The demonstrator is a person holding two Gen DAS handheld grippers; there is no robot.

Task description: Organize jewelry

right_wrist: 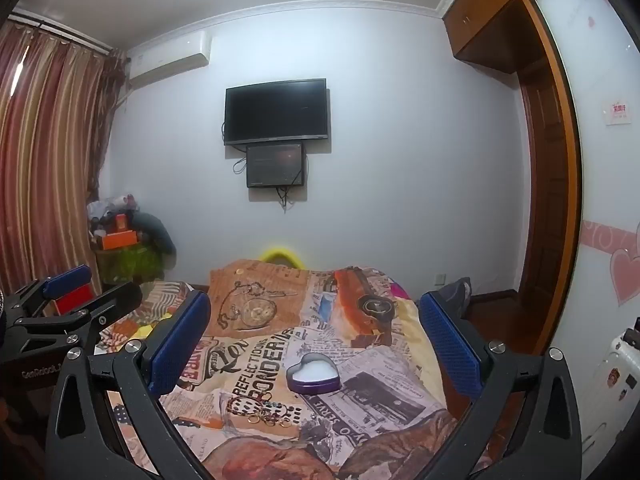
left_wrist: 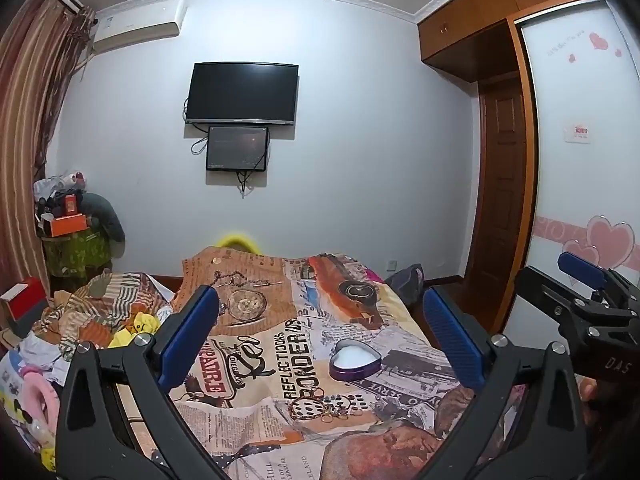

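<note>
Right now I hold both claws wide and empty above the bed (left_wrist: 248,400). Jewelry pile (left_wrist: 324,406) lies ahead and below, just nearer than the heart tin (left_wrist: 355,360); left claw (left_wrist: 320,344), right claw (right_wrist: 316,344) about equally near.

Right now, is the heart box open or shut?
Open: the heart box has no lid on, and its pale inside shows. No jewelry is visible in it.

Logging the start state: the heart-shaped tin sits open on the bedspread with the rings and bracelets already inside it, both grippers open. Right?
Not quite: the heart-shaped tin is open but empty; the jewelry lies beside it on the bedspread, as the right wrist view shows. Both grippers are open.
</note>
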